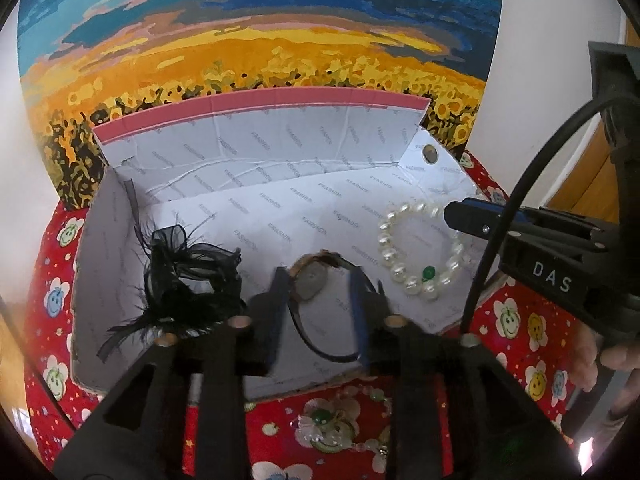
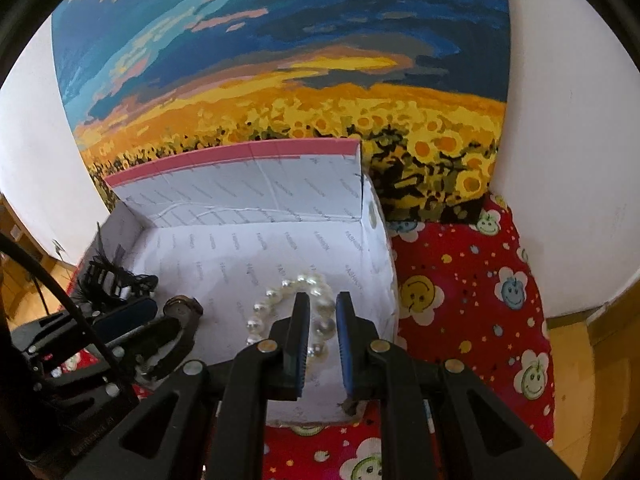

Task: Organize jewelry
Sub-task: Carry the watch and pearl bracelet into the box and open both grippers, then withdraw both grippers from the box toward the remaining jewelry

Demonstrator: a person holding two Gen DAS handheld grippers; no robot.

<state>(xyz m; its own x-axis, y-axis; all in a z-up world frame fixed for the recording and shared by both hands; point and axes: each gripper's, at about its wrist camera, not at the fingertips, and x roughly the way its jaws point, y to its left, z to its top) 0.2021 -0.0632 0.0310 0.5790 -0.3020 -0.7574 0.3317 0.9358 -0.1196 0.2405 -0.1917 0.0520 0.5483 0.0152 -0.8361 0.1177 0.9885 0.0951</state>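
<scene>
Your left gripper (image 1: 318,280) hangs with jaws parted around the watch (image 1: 310,280) on the box floor, not pinching it. Your right gripper (image 2: 322,312) is also spread, straddling the near arc of the pearl bracelet (image 2: 280,300), which lies flat toward the box's right wall. The black feather clip (image 1: 188,280) crowds the left wall. Bare floor lies behind all three, up to the pink-edged lid (image 1: 260,108). A beaded bracelet (image 1: 344,420) waits outside on the red cloth (image 2: 460,280). The box (image 1: 100,240) lining reads "FASHION"; the right tool reads "DAS".
</scene>
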